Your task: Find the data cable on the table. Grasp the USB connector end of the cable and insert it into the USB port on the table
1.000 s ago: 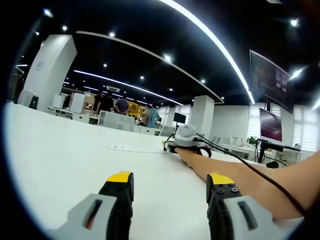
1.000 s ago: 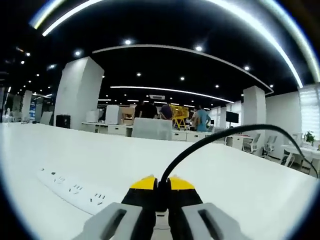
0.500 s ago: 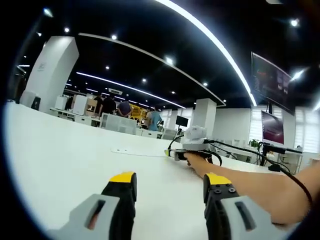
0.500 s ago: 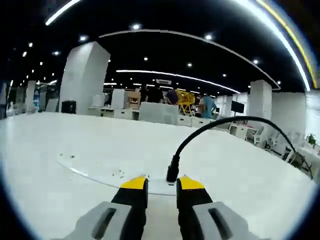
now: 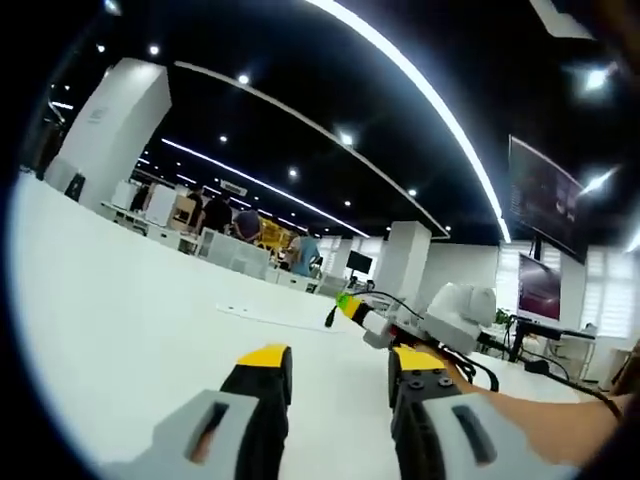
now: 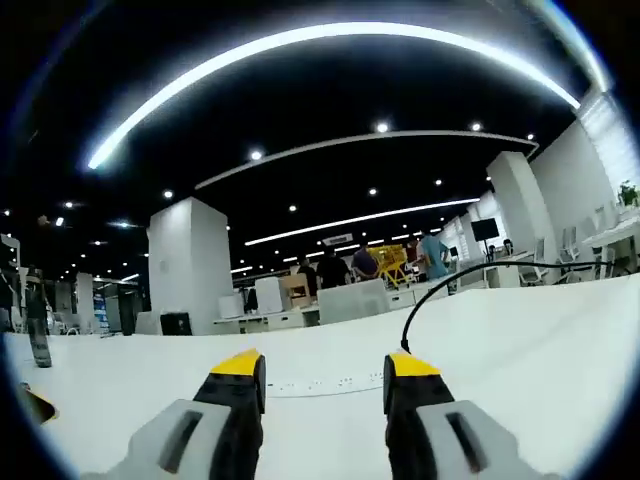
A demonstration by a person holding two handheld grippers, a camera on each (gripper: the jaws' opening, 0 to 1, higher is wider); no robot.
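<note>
Right gripper [image 6: 325,364] fingers wide apart, empty. Left gripper [image 5: 340,358] same, idle above tabletop [image 6: 520,340]. Data cable [image 6: 404,338] stands upright on power strip [image 6: 320,384]; USB end apparently seated in port, so needs no hold. Insertion likely complete.

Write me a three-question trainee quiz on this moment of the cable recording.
1. True or false: the right hand-held gripper is shut on the cable.
2. Where does the cable's end stand? A) on the power strip B) between the left hand-held gripper's jaws C) in a person's hand
3. Fill in: the left hand-held gripper has its jaws ____.
Key: 1 false, its jaws are open and empty; 2 A; 3 open.
</note>
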